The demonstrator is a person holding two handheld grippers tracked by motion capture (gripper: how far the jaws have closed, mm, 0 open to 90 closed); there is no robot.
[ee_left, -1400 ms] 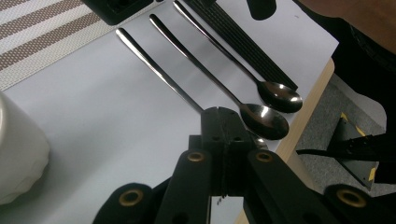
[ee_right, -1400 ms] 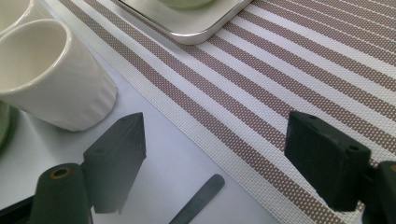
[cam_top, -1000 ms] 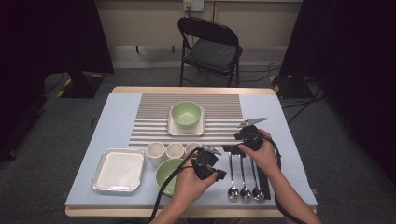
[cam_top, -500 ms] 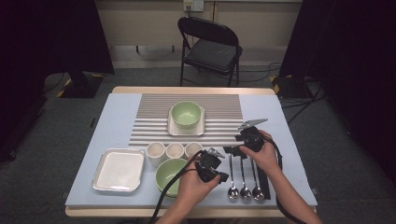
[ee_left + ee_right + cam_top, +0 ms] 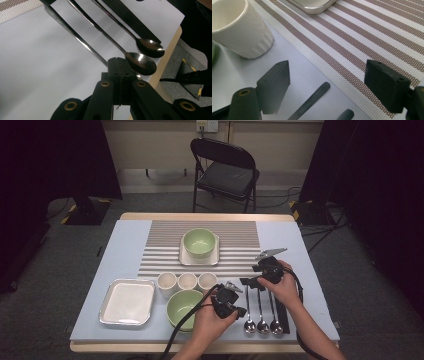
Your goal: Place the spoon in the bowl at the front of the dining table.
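- I read no brand, label or writing on anything on the table.
- My left gripper point(image 5: 119, 75) has its jaws pressed flat together with nothing between them; their tips hang right over the leftmost spoon point(image 5: 75, 35), about where the handle meets the bowl, though I cannot tell if they touch it.
- In the left gripper view the middle spoon point(image 5: 140, 62) has its bowl just beside the closed tips, and the third spoon point(image 5: 150, 47) lies next beyond it, its bowl near the table's edge point(image 5: 165, 62).
- A pair of black chopsticks point(image 5: 132, 20) runs alongside that third spoon, on its far side.
- My right gripper point(image 5: 327, 82) stands wide, its two black pads well apart and holding nothing.
- Between those pads, low on the blue mat, lie the dark ends of two spoon handles point(image 5: 312, 100); neither pad touches them.
- From above, the right gripper point(image 5: 255, 281) sits at the far ends of the handles and the left gripper point(image 5: 239, 311) near the bowls.
- Outward from the right pads: a white ribbed cup point(image 5: 242, 32) just beyond the left pad, the striped placemat point(image 5: 372, 45) ahead, and a white square plate point(image 5: 312, 6) on it.
- Farther out in the high view: two more cups point(image 5: 176, 283), a green bowl point(image 5: 181, 307) by my left hand, another green bowl point(image 5: 199, 242) on the plate, and a white tray point(image 5: 127, 302).
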